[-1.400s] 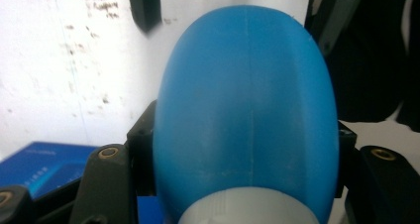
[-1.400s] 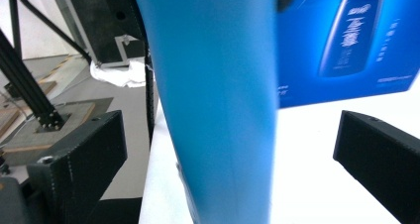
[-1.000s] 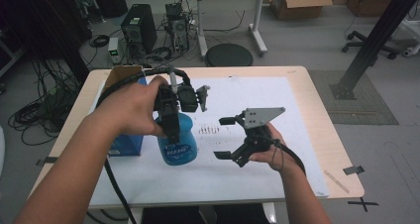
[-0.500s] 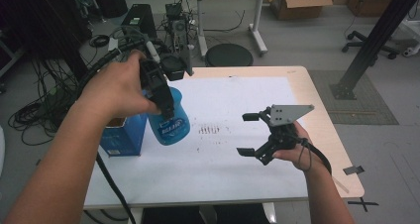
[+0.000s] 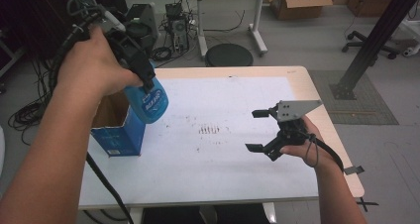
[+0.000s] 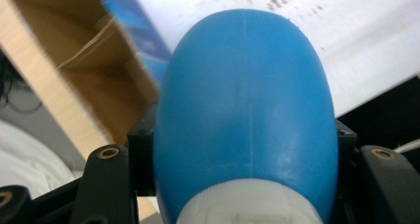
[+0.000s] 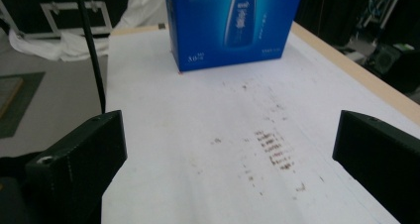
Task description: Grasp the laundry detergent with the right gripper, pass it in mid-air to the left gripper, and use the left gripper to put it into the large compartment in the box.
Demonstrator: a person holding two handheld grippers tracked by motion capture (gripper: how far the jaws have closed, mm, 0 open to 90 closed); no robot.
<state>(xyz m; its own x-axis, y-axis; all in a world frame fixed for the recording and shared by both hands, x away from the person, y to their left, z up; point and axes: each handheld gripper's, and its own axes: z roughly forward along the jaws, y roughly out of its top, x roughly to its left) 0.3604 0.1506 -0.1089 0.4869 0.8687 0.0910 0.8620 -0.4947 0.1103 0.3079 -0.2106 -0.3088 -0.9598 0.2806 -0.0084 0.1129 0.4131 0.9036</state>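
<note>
My left gripper [image 5: 143, 80] is shut on a blue bottle [image 5: 150, 102] with a white label, held tilted in the air over the open blue carton [image 5: 115, 135] at the table's left. In the left gripper view the blue bottle [image 6: 247, 115] sits between the two black jaws, its rounded base pointing at the carton's brown inside [image 6: 84, 70]. My right gripper [image 5: 257, 131] is open and empty, held above the right side of the white sheet [image 5: 218, 164]. In the right gripper view the blue carton [image 7: 230, 23] stands at the far end of the sheet.
The white sheet has a patch of small dark marks [image 5: 210, 130] at its middle. A black cable [image 5: 106, 184] trails from the left gripper across the table's front left. Beyond the table are a round black stool [image 5: 229, 55], computer cases and another desk.
My left gripper has carried the blue bottle up and to the left, from over the sheet to above the open carton. The right gripper has drifted right and stayed open.
</note>
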